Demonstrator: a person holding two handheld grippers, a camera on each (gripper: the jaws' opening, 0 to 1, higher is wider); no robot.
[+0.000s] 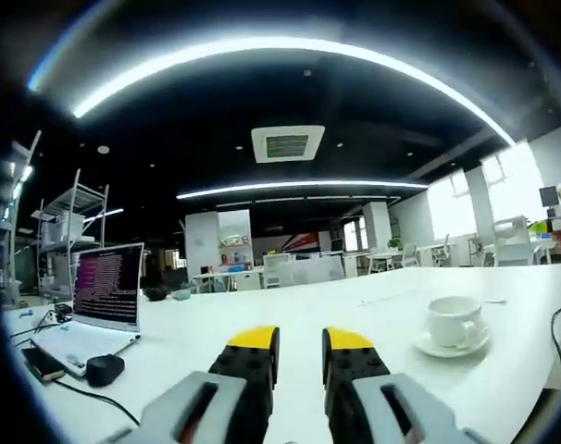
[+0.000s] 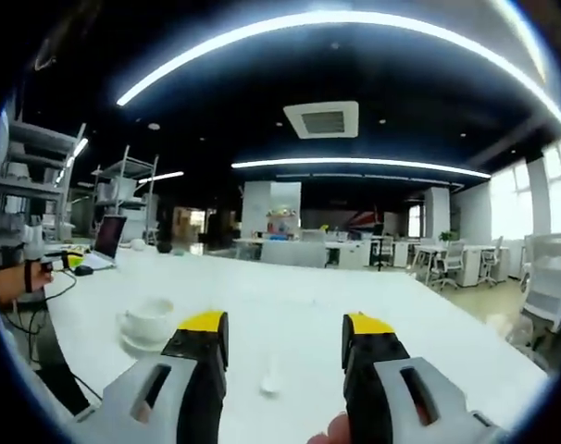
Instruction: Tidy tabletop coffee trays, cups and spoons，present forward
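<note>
Right now both grippers hover above a long white table [image 1: 355,314], and nothing has been picked up yet. In the left gripper view, the left gripper [image 1: 299,356] shows its yellow-tipped jaws only a narrow gap apart, holding nothing; the white coffee cup [image 1: 453,320] sits on its saucer [image 1: 452,347] at about three o'clock from the jaws, near the table's right edge. In the right gripper view, the right gripper [image 2: 285,347] has its jaws spread wide and empty, with the same cup [image 2: 149,316] at about nine o'clock, just beside the left jaw, and a small white spoon [image 2: 269,381] lying on the table between the jaws, toward six o'clock. A laptop [image 1: 105,291], a dark mouse [image 1: 105,370] and a phone [image 1: 42,363] lie at the table's far side, at about nine o'clock in the left gripper view, well apart from the crockery. The step in hand looks like the first approach to the cup set. To do it well, the right gripper is best placed for the spoon: lower straight down, keep the jaws level with the table, and close across the handle rather than the bowl, since a thin white spoon on a white surface is easy to misjudge. The left gripper would need to open wider before swinging toward the saucer, and should grip the rim gently so the cup does not slide or tip.
</note>
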